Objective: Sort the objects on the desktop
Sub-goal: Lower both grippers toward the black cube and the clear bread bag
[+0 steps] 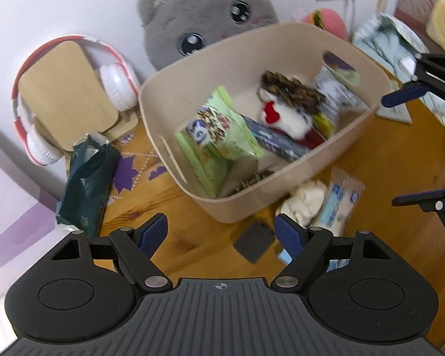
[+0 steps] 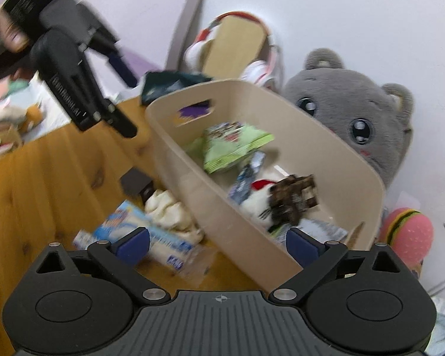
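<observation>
A beige bin (image 1: 281, 184) (image 2: 222, 231) stands on the wooden desk. It holds a green snack bag (image 1: 222, 130) (image 2: 234, 145), a white plush with a brown top (image 1: 287, 103) (image 2: 281, 201) and other packets. In front of the bin lie a blue-white packet (image 1: 338, 201) (image 2: 151, 234), a cream cloth (image 1: 305, 198) (image 2: 172, 210) and a dark grey square (image 1: 253, 241) (image 2: 135, 182). My left gripper (image 1: 222, 234) is open and empty above the desk near the bin's front corner. My right gripper (image 2: 218, 243) is open and empty over the bin's near wall; it also shows in the left wrist view (image 1: 400, 148).
A grey plush cat (image 1: 204, 14) (image 2: 356, 118) sits behind the bin against the wall. Red-white headphones (image 1: 44, 95) (image 2: 252, 68) hang on a brown board. A dark green bag (image 1: 86, 178) lies left of the bin. A pink burger toy (image 2: 406, 234) is at the right.
</observation>
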Available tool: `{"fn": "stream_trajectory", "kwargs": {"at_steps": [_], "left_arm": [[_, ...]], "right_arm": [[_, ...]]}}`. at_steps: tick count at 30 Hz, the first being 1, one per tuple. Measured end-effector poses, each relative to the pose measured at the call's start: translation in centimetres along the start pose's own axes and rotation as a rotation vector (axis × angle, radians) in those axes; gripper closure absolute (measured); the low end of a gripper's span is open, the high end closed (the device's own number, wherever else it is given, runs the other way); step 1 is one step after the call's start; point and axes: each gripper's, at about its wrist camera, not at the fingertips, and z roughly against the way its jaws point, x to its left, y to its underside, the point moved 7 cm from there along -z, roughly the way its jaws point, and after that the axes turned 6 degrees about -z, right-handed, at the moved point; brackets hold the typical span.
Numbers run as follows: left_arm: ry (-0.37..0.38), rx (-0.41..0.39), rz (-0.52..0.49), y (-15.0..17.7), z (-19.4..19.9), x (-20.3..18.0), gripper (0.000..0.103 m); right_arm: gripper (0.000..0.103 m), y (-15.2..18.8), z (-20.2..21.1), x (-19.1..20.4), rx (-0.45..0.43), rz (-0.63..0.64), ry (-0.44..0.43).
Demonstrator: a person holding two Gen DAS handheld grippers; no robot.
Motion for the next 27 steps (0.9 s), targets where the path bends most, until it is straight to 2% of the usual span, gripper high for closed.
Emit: {"fn": "stream_trajectory", "kwargs": {"at_steps": [7,12,16,20,27], "left_arm": [[0.058,0.057,-0.114,2.2,-2.0,-1.8,0.022],[0.098,0.084,-0.195,3.7,-3.4,-3.1,0.022],[0.089,0.101,-0.225,4.4,-4.4,-3.2,0.022],[0.119,0.122,-0.244,4.8,-5.4,-3.1,0.022],[0.13,0.097,-0.239,4.6,-6.7,-2.7,0.022]], "right_arm": [[0.003,2.0,-1.8,3.5,0.049,0.157,-0.04],[0.004,2.6,-3.0,4.7,0.077,0.218,-0.065],[0.007,2.7,-4.1,4.9,0.096,0.243,-0.08],[0.01,3.0,-5.0,5.3,0.117,0.29,-0.094],[0.012,3.1,-6.2,5.8,0.131,0.367,-0.124]]}}
